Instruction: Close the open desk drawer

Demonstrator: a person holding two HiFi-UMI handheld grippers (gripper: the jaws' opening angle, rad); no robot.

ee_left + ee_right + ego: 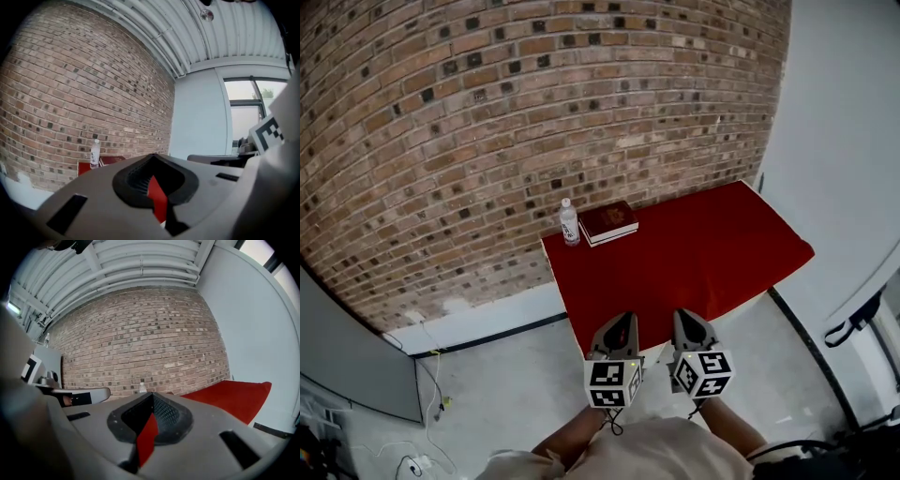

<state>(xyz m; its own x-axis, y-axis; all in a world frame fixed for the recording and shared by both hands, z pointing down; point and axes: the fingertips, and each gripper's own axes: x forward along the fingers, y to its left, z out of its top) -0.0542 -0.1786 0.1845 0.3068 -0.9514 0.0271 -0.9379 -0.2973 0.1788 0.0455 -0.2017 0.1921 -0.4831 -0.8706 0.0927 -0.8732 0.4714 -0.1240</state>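
Note:
A desk with a red top point(694, 253) stands against the brick wall; no open drawer shows in any view. My left gripper point(622, 321) and right gripper point(684, 319) hover side by side over the desk's near edge, both pointing toward the wall. In the left gripper view the left gripper point(152, 157) has its jaws met at the tips, with nothing held and the red top showing through the gap. The right gripper point(151, 394) is likewise shut and empty, and the red top point(234, 397) spreads to its right.
A clear water bottle point(570, 223) and a dark red book point(608, 221) sit at the desk's far left corner by the brick wall point(534, 103). A white wall point(844, 141) bounds the right. Cables point(427, 394) lie on the grey floor at left.

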